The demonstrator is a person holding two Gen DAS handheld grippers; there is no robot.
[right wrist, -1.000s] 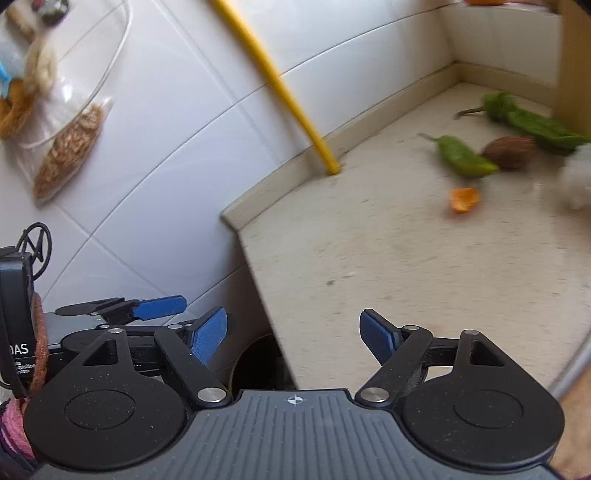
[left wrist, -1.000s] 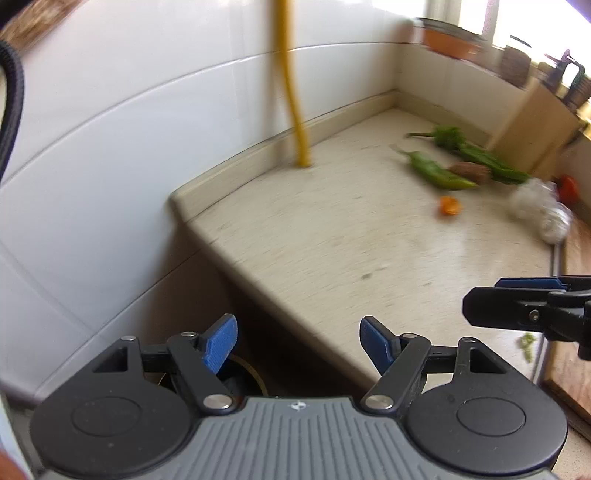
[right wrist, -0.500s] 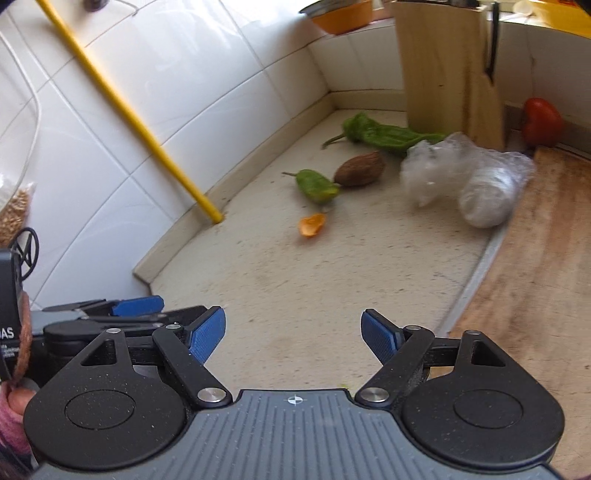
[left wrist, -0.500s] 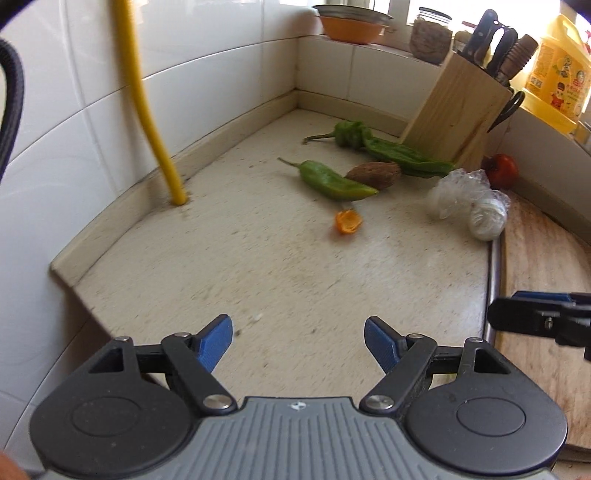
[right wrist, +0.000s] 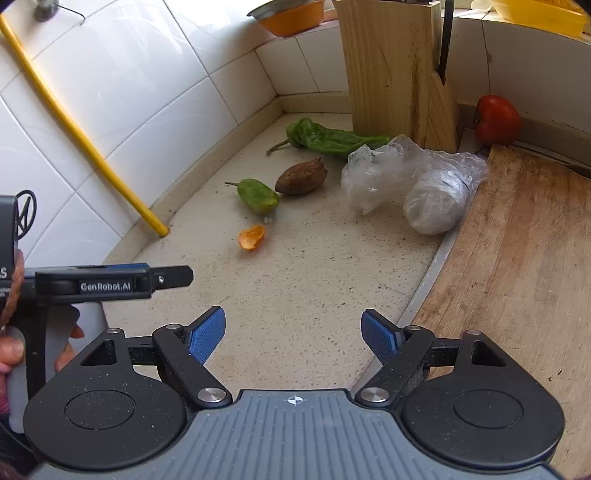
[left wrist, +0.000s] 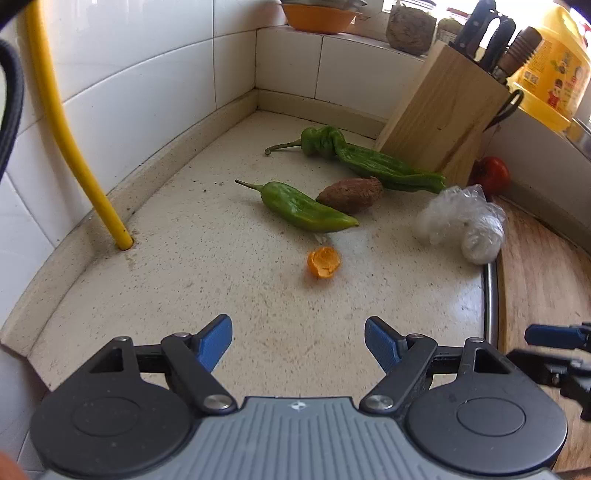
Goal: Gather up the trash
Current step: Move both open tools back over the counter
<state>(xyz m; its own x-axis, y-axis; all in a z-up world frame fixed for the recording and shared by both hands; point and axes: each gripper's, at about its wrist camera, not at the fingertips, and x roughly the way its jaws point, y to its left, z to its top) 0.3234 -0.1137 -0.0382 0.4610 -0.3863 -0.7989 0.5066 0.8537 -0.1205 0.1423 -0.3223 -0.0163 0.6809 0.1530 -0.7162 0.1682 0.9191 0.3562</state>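
Blue-padded fingers of the left gripper (left wrist: 298,343) stand wide apart with nothing between them, held above the near part of the speckled countertop (left wrist: 207,280). The right gripper (right wrist: 293,339) is likewise spread wide and empty, over the countertop close to the metal strip (right wrist: 430,273) that edges the wooden cutting board (right wrist: 517,258). In the right wrist view the left gripper appears at the left edge, side on, gripped by a hand (right wrist: 11,347).

Beyond both grippers, out on the bare counter, lies the piece of orange peel (left wrist: 324,262), cupped side up and apart from everything else; a tiny pale scrap (left wrist: 320,239) sits just behind it. Further on is a short green pepper (left wrist: 299,206), its tip near a brown, rough-skinned root vegetable (left wrist: 351,192) that it seems to touch. To the right, a crumpled clear plastic bag (left wrist: 461,221) with a whitish round lump inside rests against the metal strip at the corner of the cutting board.

Behind these a long, twisted green pepper (left wrist: 369,160) runs to the foot of a wooden knife block (left wrist: 447,118) holding several knives. A red tomato (left wrist: 495,173) sits in the corner just right of the block. A yellow pipe (left wrist: 70,147) rises from the counter along the white tiled wall (left wrist: 147,74). On the ledge at the back stand an orange bowl (left wrist: 319,20), a jar (left wrist: 410,26) and a yellow bottle (left wrist: 550,66).
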